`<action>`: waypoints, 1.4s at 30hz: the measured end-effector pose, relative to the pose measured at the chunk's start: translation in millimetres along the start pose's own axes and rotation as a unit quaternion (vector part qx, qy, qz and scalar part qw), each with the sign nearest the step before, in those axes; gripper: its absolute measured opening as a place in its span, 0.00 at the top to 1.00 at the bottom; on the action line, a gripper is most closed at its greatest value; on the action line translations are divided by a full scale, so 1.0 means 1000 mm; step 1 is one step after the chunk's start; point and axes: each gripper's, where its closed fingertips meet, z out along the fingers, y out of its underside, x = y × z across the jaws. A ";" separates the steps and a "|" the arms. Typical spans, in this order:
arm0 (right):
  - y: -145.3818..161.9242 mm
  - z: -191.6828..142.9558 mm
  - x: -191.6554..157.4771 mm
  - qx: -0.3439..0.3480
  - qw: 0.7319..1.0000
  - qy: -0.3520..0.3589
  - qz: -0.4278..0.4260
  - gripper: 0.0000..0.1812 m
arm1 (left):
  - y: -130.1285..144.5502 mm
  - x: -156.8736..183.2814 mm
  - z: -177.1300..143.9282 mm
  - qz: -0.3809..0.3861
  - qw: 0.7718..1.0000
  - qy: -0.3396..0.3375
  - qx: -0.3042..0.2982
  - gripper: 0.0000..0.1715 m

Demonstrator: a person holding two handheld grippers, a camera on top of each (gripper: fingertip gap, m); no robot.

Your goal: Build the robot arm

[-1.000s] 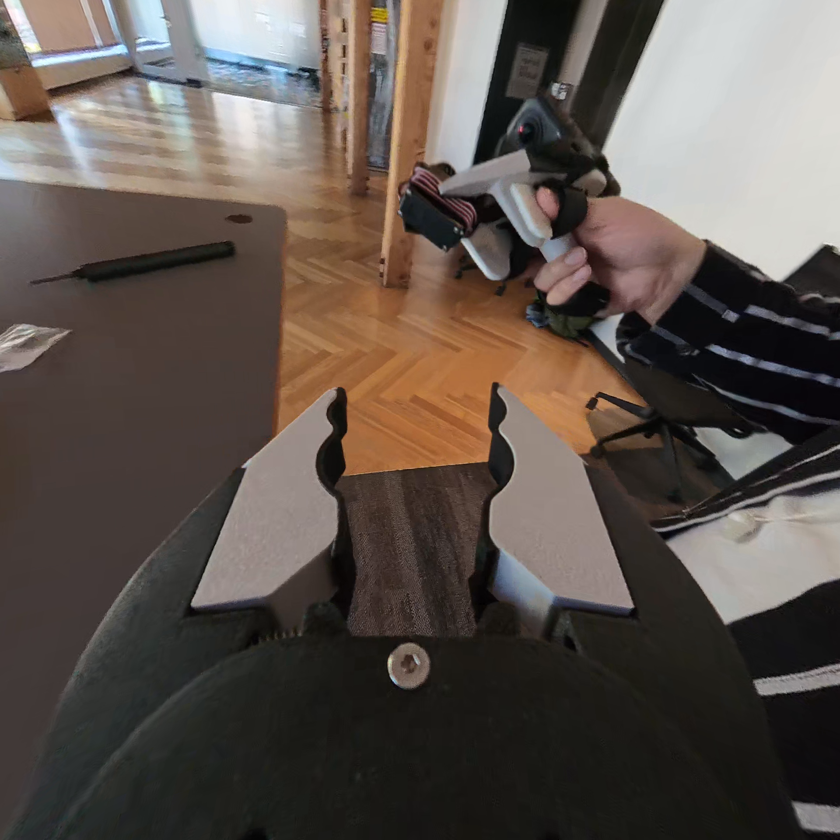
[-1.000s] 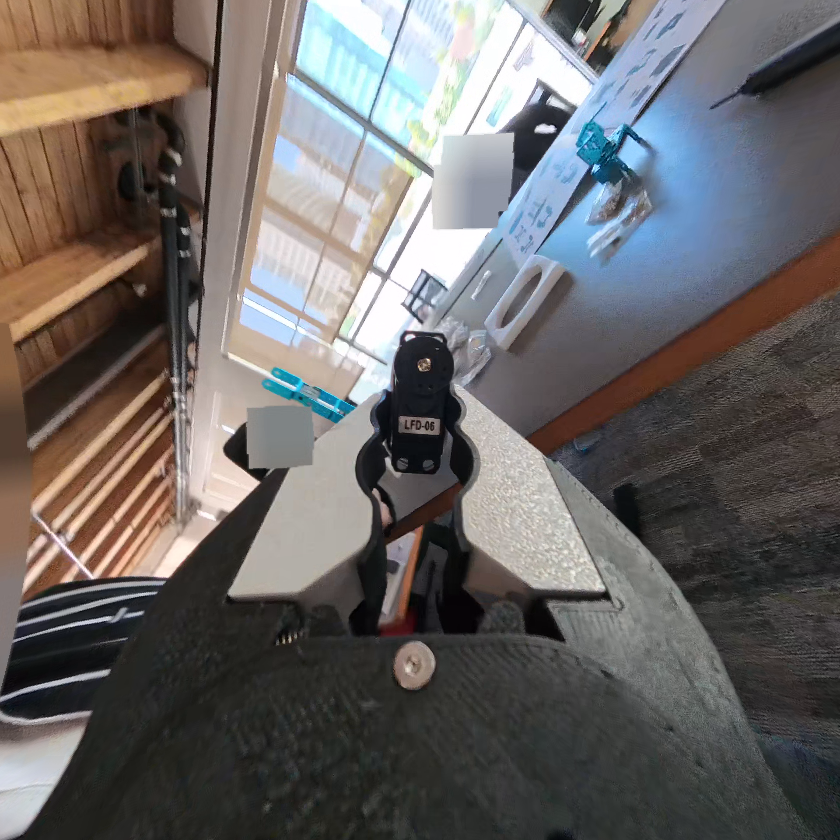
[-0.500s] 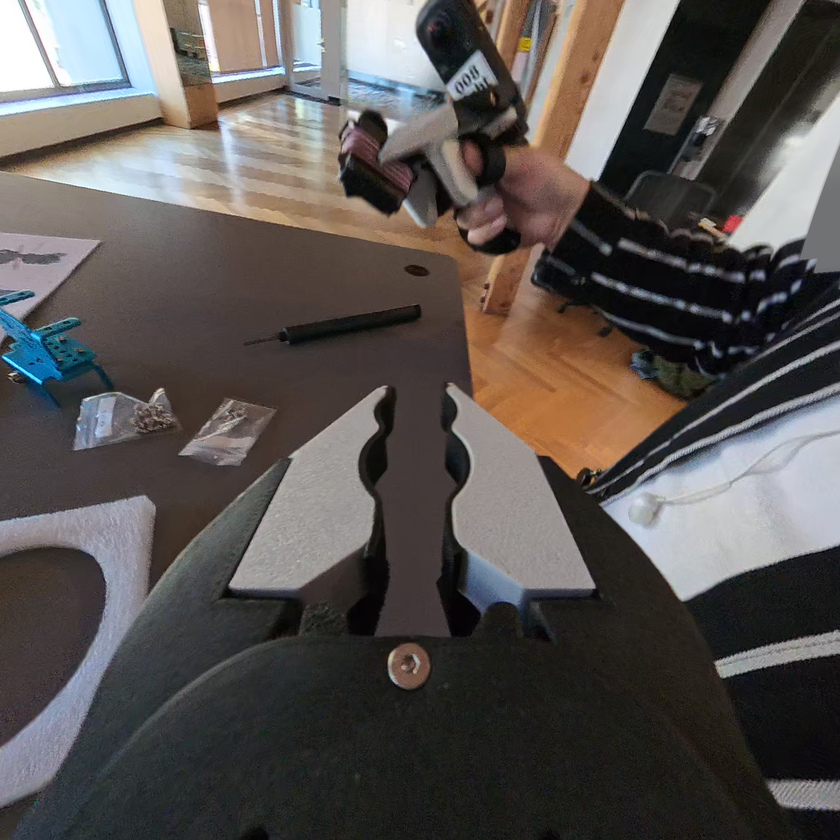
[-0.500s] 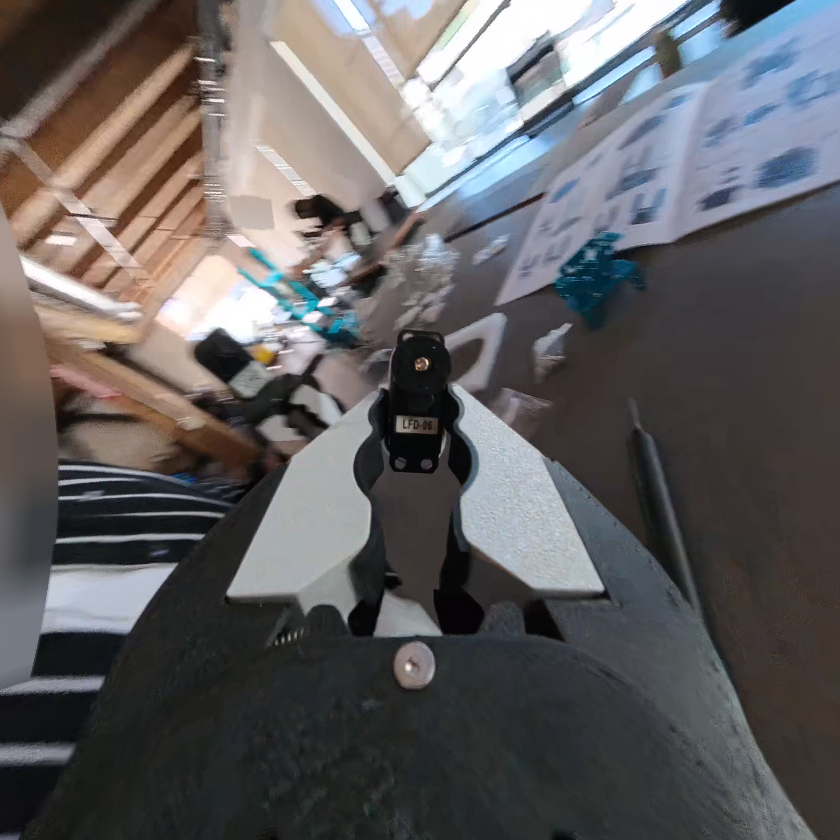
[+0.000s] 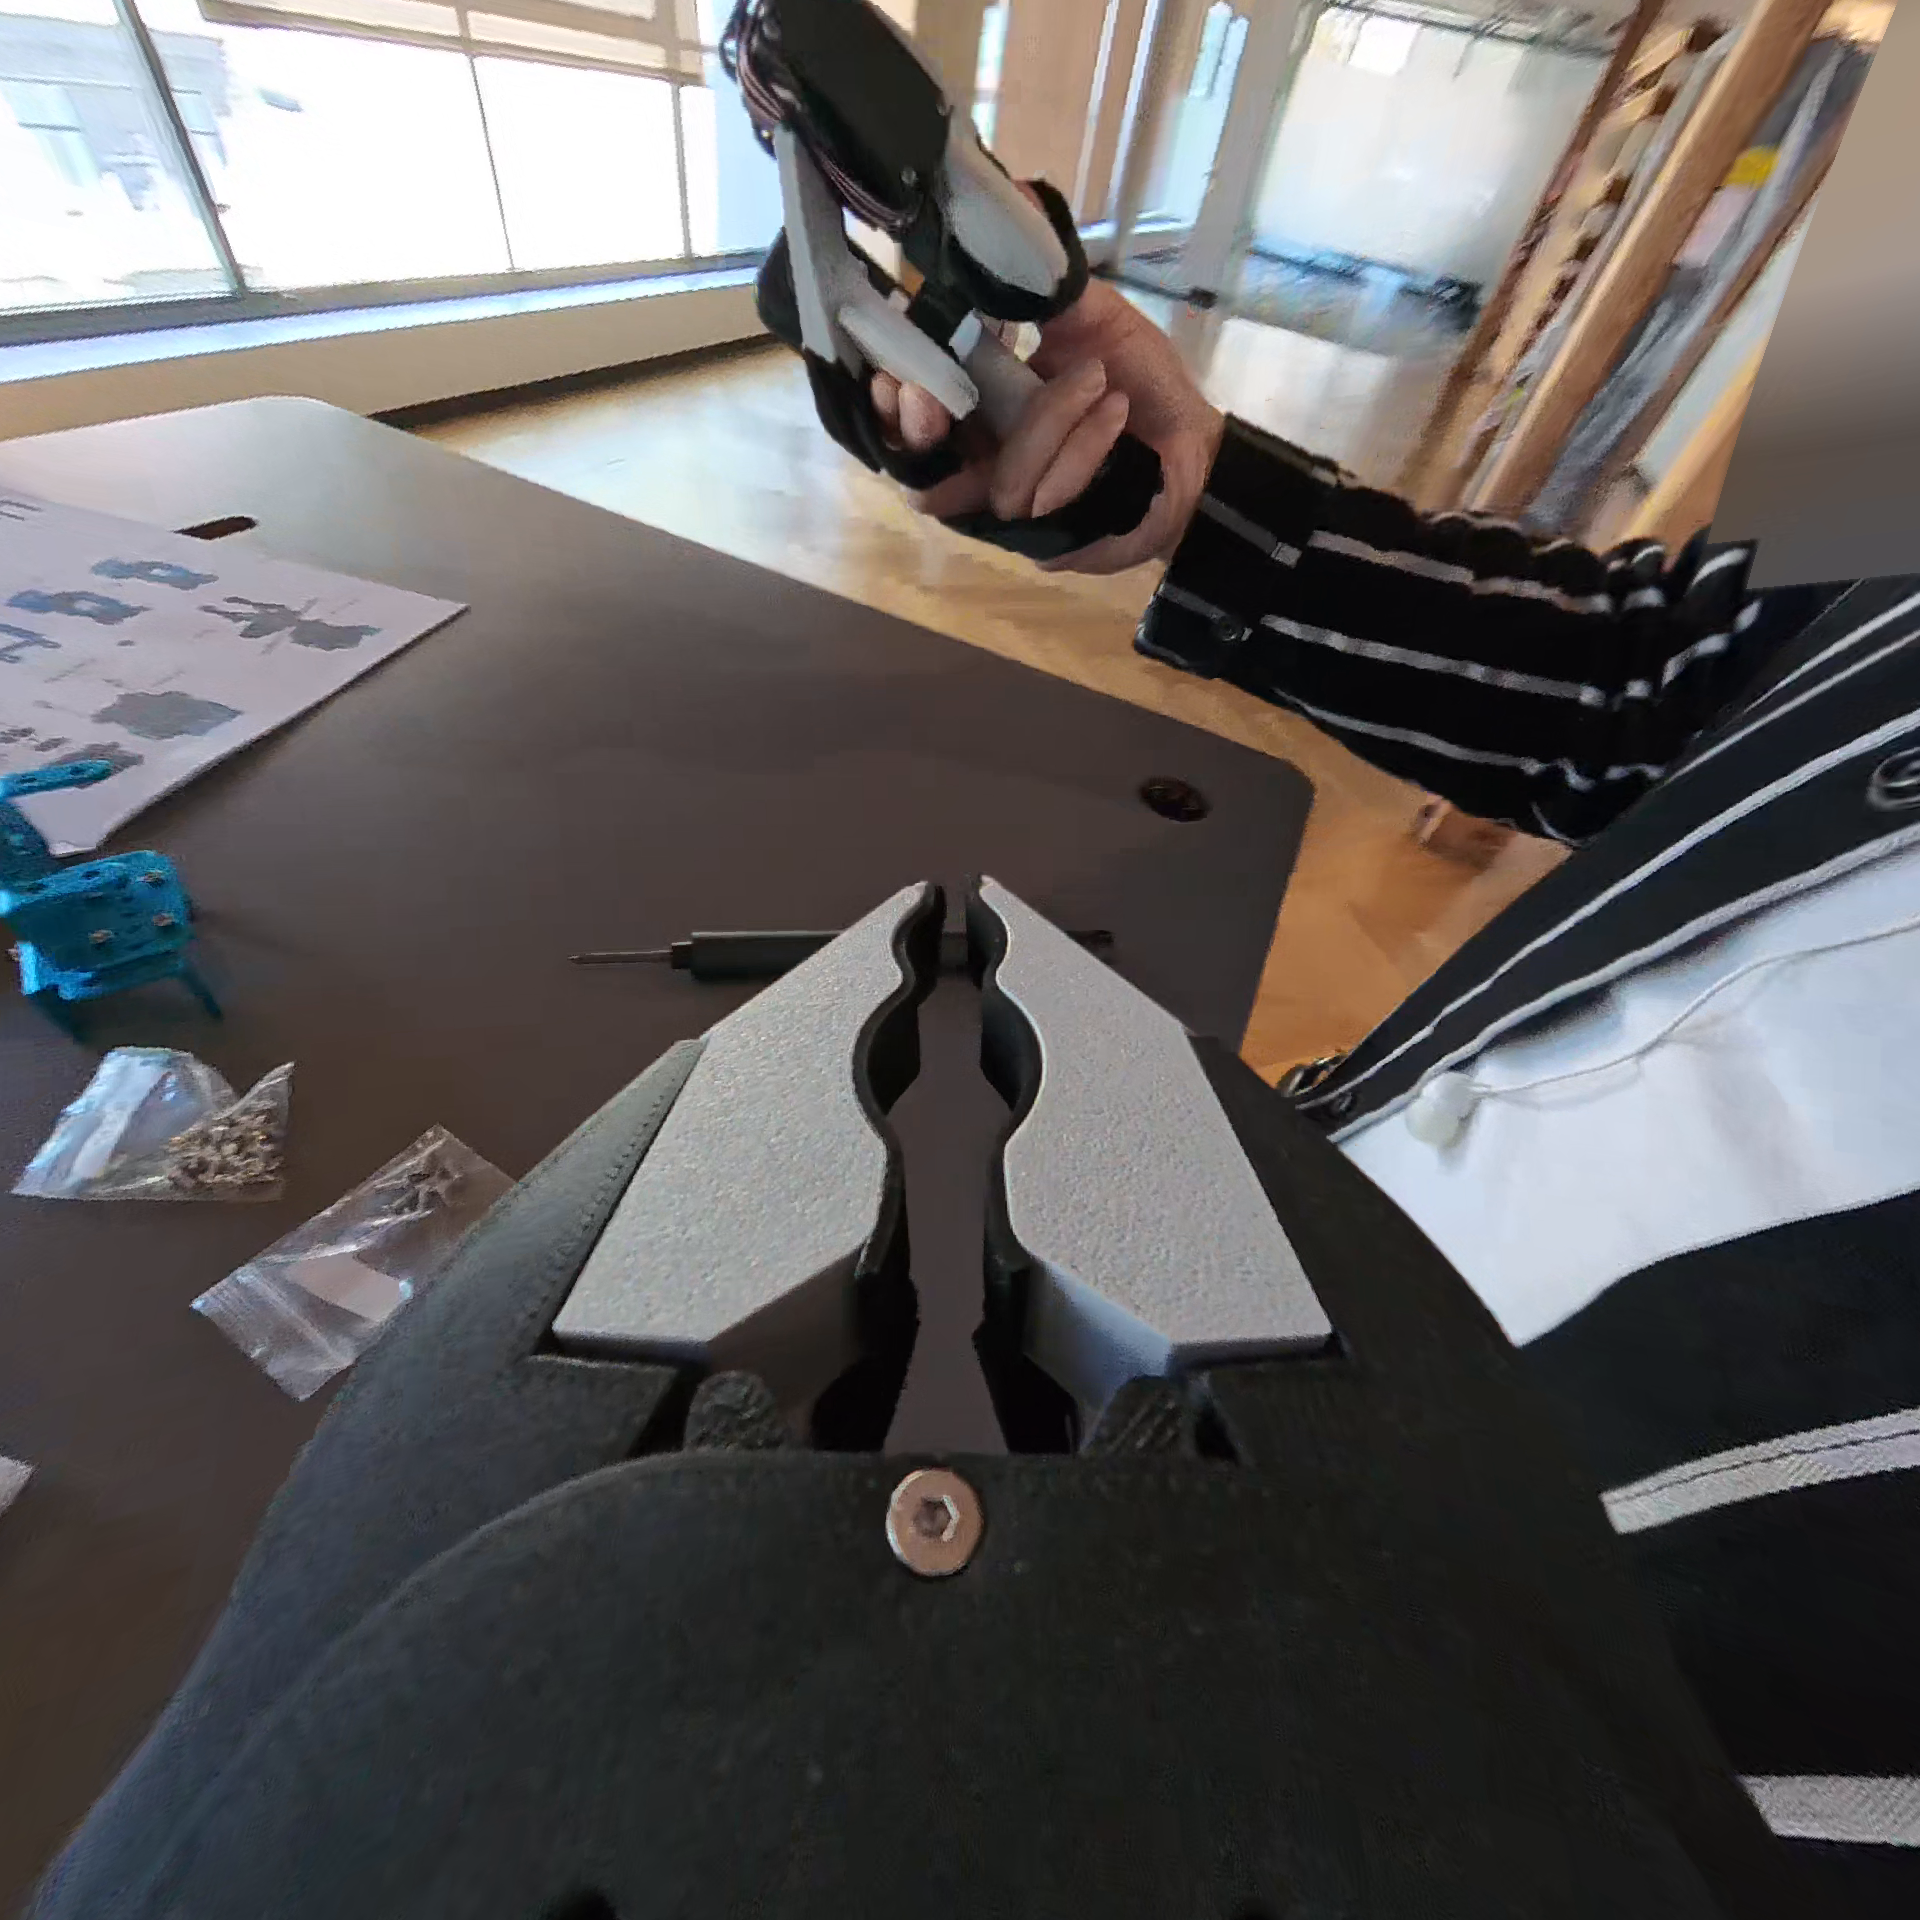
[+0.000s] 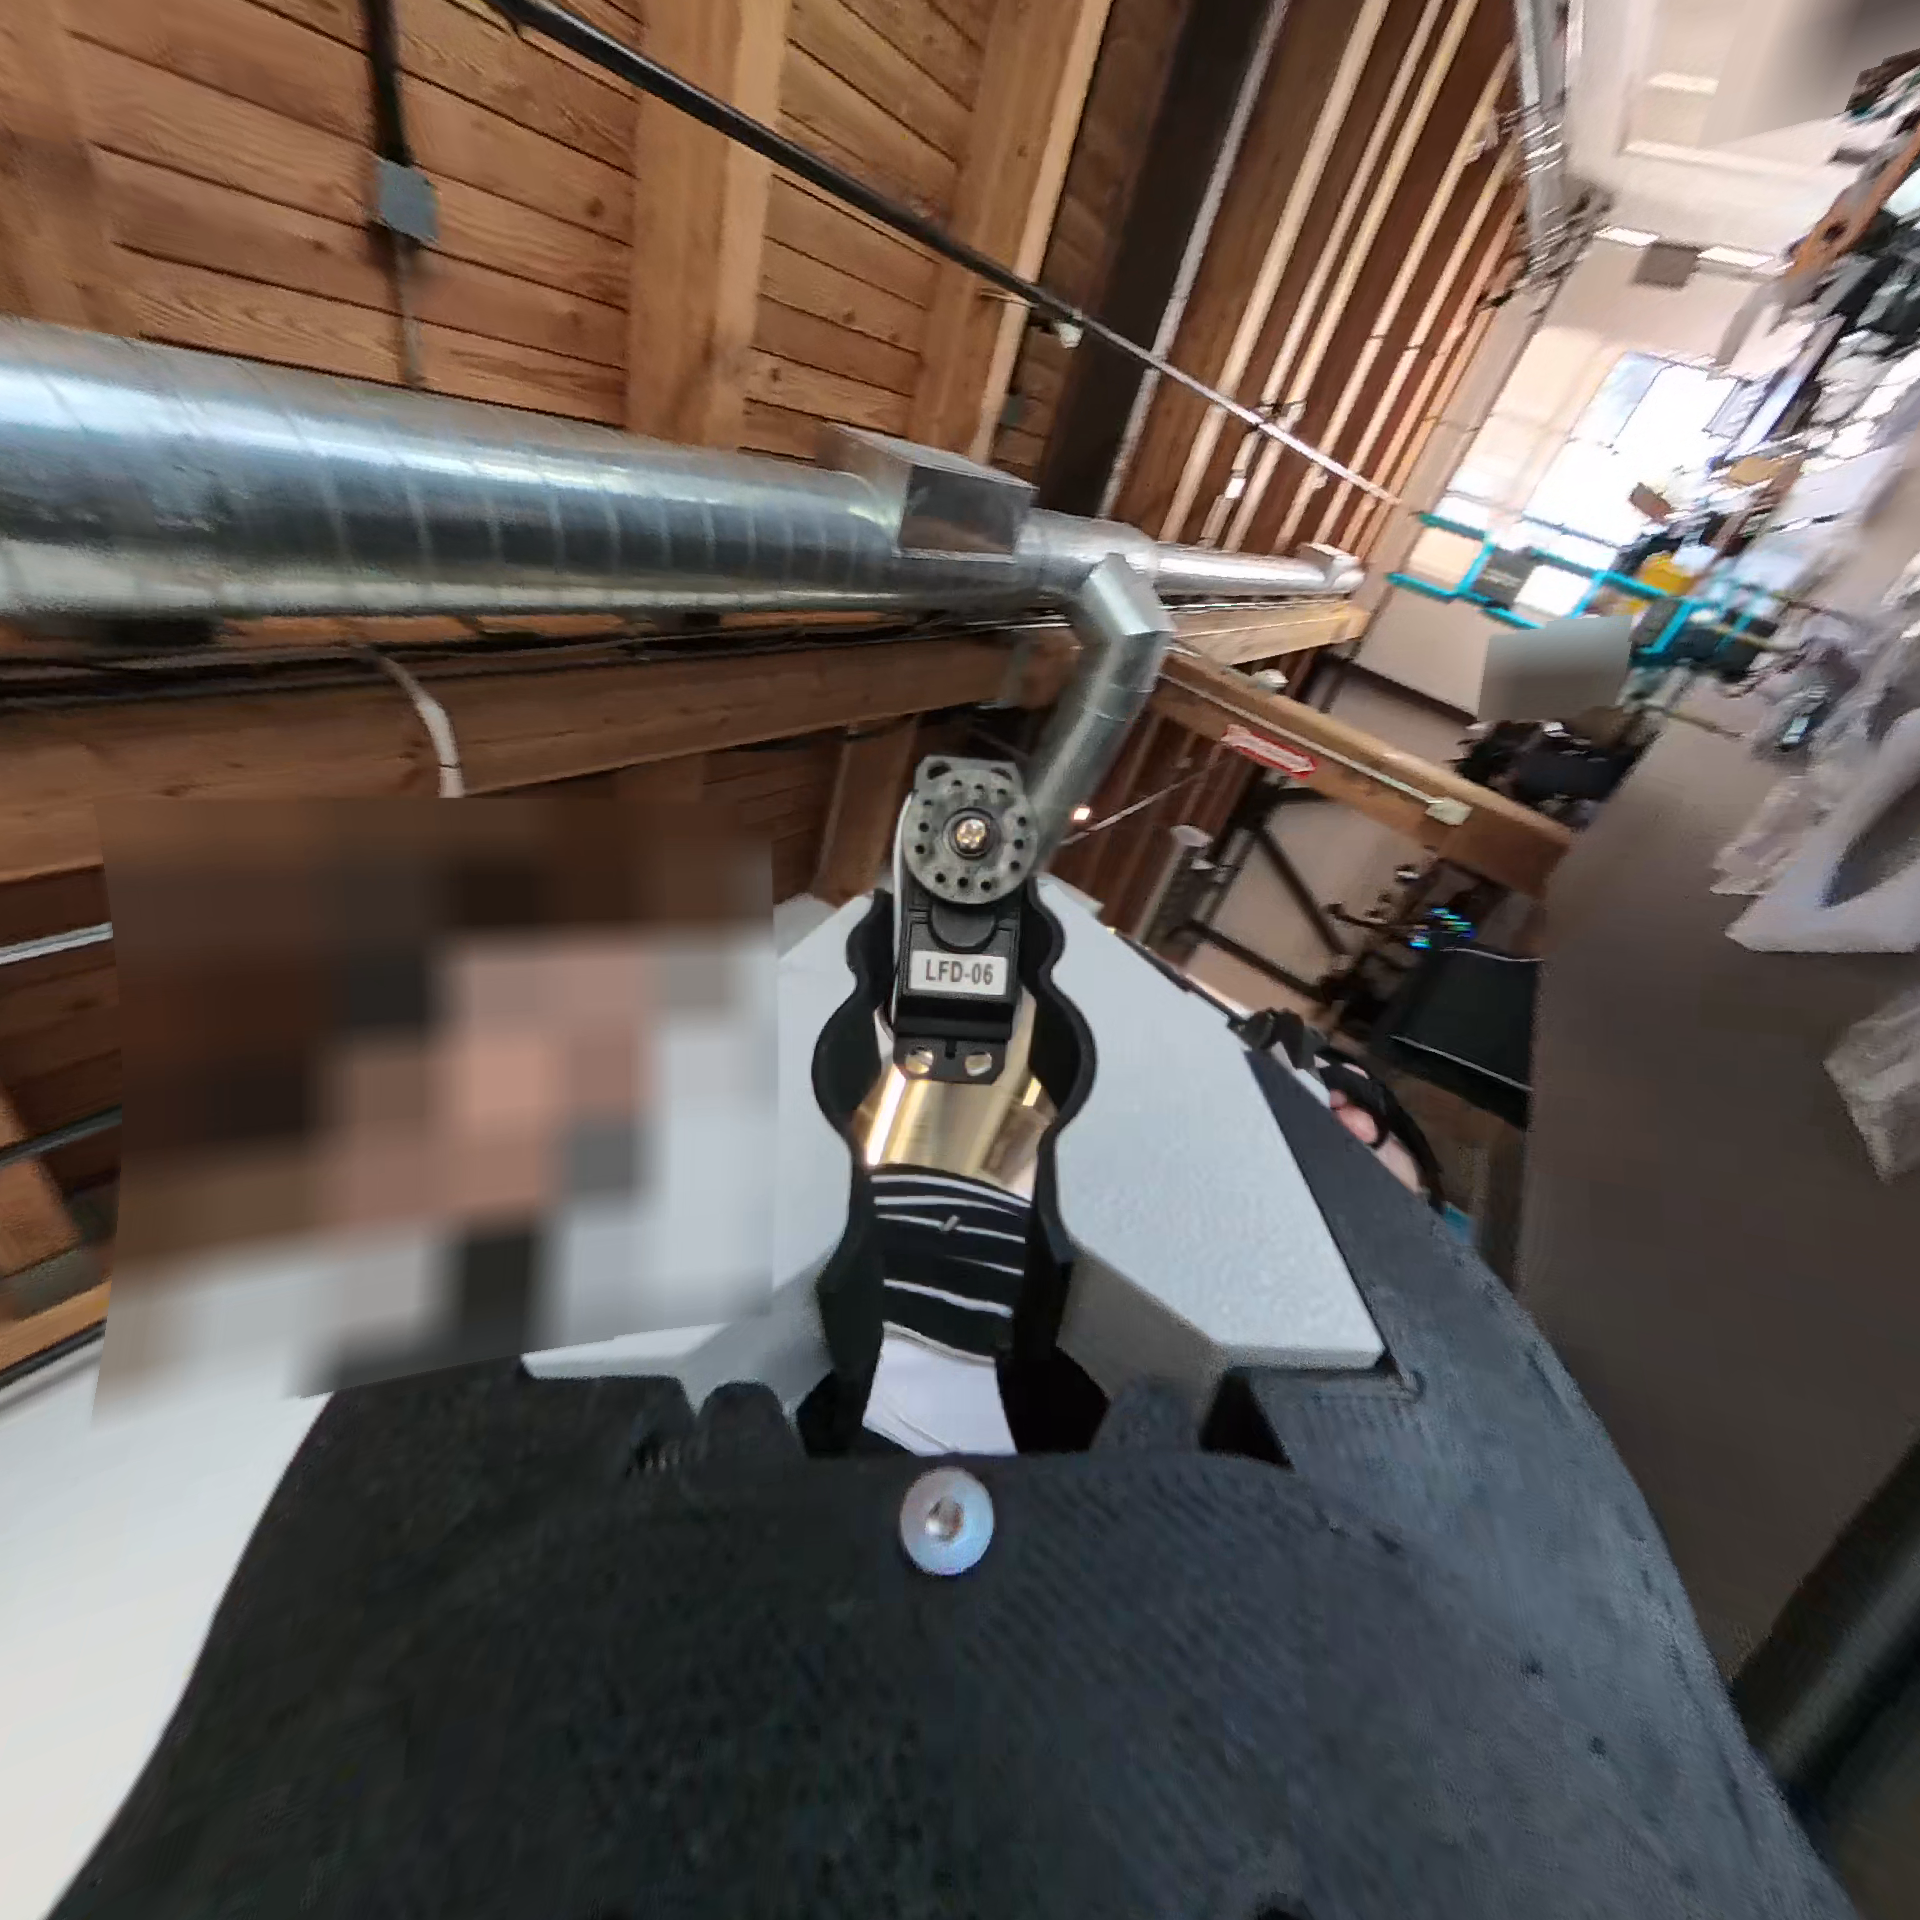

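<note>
My left gripper point(image 5: 954, 896) is shut and empty, its tips almost touching, low over a dark table point(image 5: 727, 727). A thin black screwdriver point(image 5: 727, 951) lies on the table just beyond the tips. My right gripper point(image 6: 961, 914) is shut on a small black servo motor point(image 6: 956, 966) with a round perforated horn point(image 6: 966, 831) on top. It is held up in the air, tilted towards the wooden ceiling. In the left wrist view a hand point(image 5: 1049, 457) in a striped sleeve holds that gripper above the table's far edge.
A blue metal bracket assembly point(image 5: 94, 925), two clear bags of small parts point(image 5: 166, 1132) point(image 5: 332, 1257) and a printed sheet point(image 5: 156, 655) lie on the table at the left. The table's right edge drops to a wooden floor point(image 5: 1340, 904). A metal duct point(image 6: 520, 520) runs overhead. One gripper's finger ends stand about 20 cm off the other's. The left tips stand about 15 cm off the thin black screwdriver point(image 5: 727, 951).
My left gripper has gone from open to shut and swung left over the table. My right gripper, still holding the servo, has risen and turned upward.
</note>
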 end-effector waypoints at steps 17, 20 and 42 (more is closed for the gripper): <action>-0.120 -0.020 0.127 -0.005 0.893 0.255 -0.370 0.88 | 0.012 -0.077 -0.007 -0.126 0.973 -0.191 0.019 0.84; -0.135 -0.024 0.145 0.023 0.857 0.302 -0.416 0.88 | 0.010 -0.104 -0.006 -0.132 0.966 -0.222 0.011 0.82; -0.113 -0.015 0.170 -0.054 0.801 0.363 -0.473 0.88 | 0.029 -0.258 0.063 -0.325 0.899 -0.236 -0.172 1.00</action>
